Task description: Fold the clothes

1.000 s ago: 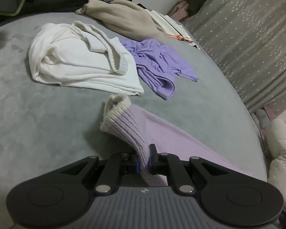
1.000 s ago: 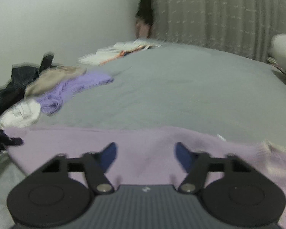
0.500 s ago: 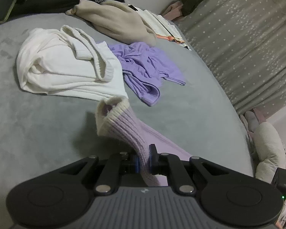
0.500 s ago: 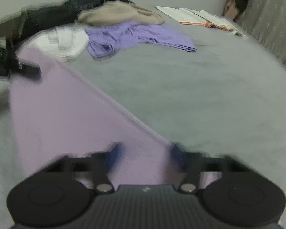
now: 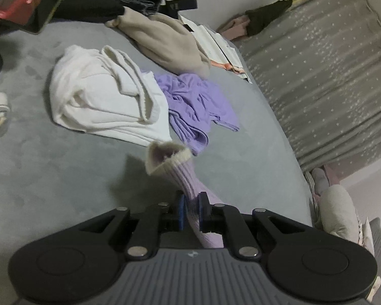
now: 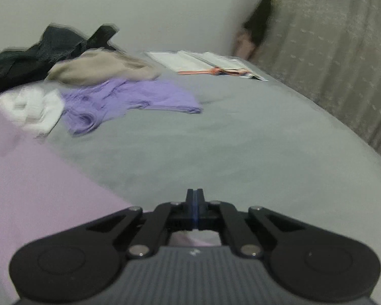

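Left wrist view: the left hand-held gripper [image 5: 190,209] is clenched on the ribbed sleeve of the lilac sweater [image 5: 184,178], the cream cuff [image 5: 166,156] sticking up past the pads, clear of the grey bed [image 5: 63,178]. The risk here, as I judge it, is that the thin pinch of knit slips out if the sleeve is pulled taut, or that the cuff drags into the white garment [image 5: 101,106] and the purple top [image 5: 195,106] lying near it toward the far edge of the bed.

Right wrist view: the right hand-held gripper [image 6: 195,203] has its jaws pressed fully together with no cloth visible between the pads; the sweater's body spreads flat at the bed's near left. Closed just off the fabric edge, it may have missed its grip, leaving the fold one-handed and lopsided.
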`<move>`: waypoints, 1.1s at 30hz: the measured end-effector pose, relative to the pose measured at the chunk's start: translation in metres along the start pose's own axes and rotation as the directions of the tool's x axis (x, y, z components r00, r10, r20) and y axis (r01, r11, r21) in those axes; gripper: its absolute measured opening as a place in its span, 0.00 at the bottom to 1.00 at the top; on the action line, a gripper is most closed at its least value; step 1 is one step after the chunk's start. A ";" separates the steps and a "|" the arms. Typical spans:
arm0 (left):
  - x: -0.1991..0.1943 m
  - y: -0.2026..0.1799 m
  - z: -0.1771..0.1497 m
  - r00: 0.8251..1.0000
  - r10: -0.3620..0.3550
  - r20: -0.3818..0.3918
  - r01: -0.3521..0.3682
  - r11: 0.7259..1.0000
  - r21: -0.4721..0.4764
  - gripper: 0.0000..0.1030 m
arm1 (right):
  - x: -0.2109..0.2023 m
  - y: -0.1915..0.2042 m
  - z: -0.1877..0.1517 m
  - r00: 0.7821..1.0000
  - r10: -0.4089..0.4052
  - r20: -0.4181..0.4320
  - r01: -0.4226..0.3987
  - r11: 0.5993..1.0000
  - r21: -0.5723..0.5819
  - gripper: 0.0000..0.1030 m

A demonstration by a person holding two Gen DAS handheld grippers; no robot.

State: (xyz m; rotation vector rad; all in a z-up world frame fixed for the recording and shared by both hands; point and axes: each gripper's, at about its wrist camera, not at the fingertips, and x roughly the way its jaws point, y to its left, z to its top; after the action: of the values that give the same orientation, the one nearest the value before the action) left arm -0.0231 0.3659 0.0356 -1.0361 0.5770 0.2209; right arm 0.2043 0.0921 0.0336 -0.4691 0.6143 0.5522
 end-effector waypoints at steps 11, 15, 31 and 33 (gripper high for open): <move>0.007 0.013 0.004 1.000 0.023 0.000 -0.023 0.999 -0.049 0.07 | -0.089 0.063 -0.027 0.961 0.237 0.145 -0.197 0.949 -0.247 0.52; 0.007 0.014 0.005 1.000 0.012 0.000 -0.012 0.997 -0.075 0.07 | -0.125 0.125 -0.042 0.930 0.320 0.179 -0.202 0.855 -0.478 0.53; 0.018 0.018 0.010 1.000 -0.025 -0.016 0.023 0.994 -0.109 0.07 | -0.056 0.197 -0.031 0.983 0.110 0.149 -0.013 0.842 -0.539 0.14; 0.020 0.017 0.011 0.999 -0.028 -0.016 0.026 0.994 -0.104 0.08 | -0.062 0.197 -0.029 0.975 0.121 0.188 -0.003 0.848 -0.530 0.18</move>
State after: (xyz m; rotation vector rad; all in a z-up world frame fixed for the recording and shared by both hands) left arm -0.0096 0.3822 0.0161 -1.1467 0.5714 0.2206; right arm 0.0305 0.2036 0.0044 -0.8991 0.2596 0.8287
